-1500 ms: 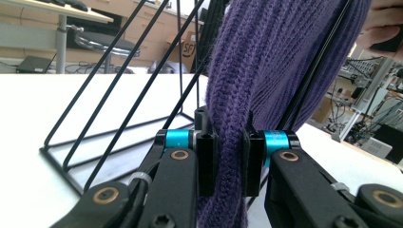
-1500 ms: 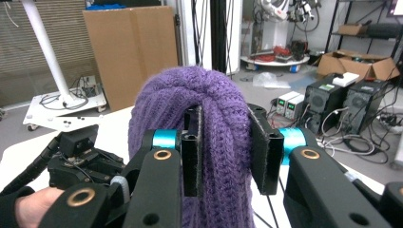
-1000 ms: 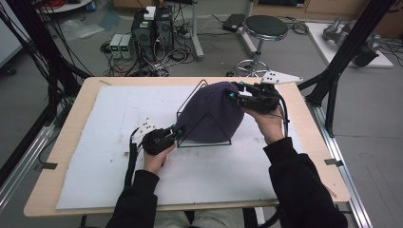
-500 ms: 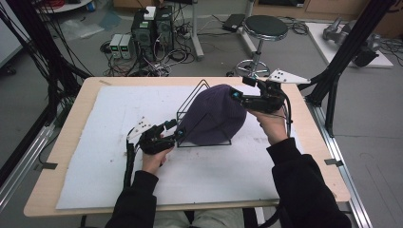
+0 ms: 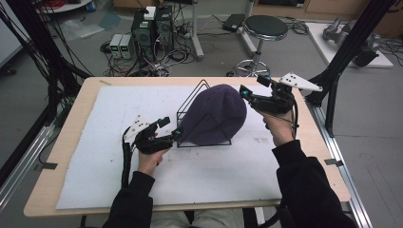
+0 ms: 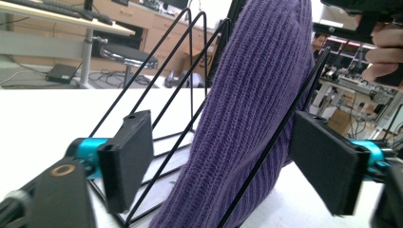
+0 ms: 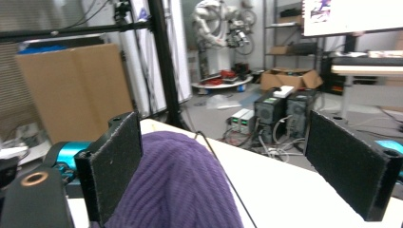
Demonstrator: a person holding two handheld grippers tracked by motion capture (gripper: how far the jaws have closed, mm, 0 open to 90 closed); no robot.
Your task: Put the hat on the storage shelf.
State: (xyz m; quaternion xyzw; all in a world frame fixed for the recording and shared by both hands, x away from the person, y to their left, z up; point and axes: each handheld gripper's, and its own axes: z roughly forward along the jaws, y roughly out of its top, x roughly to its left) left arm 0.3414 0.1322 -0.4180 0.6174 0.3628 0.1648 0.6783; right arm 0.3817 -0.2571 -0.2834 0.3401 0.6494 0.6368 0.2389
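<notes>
Beanie (image 5: 215, 114) apparently drapes wire rack (image 5: 192, 97), both jaws clear.

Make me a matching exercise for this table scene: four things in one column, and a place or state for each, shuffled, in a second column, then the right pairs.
Things:
1. purple knit hat
2. black wire rack
3. left claw
4. right claw

Places or states:
A. open at the hat's top right
B. draped over the rack
C. open at the rack's near left corner
D. stands on the white mat

Pairs: 1-B, 2-D, 3-C, 4-A
</notes>
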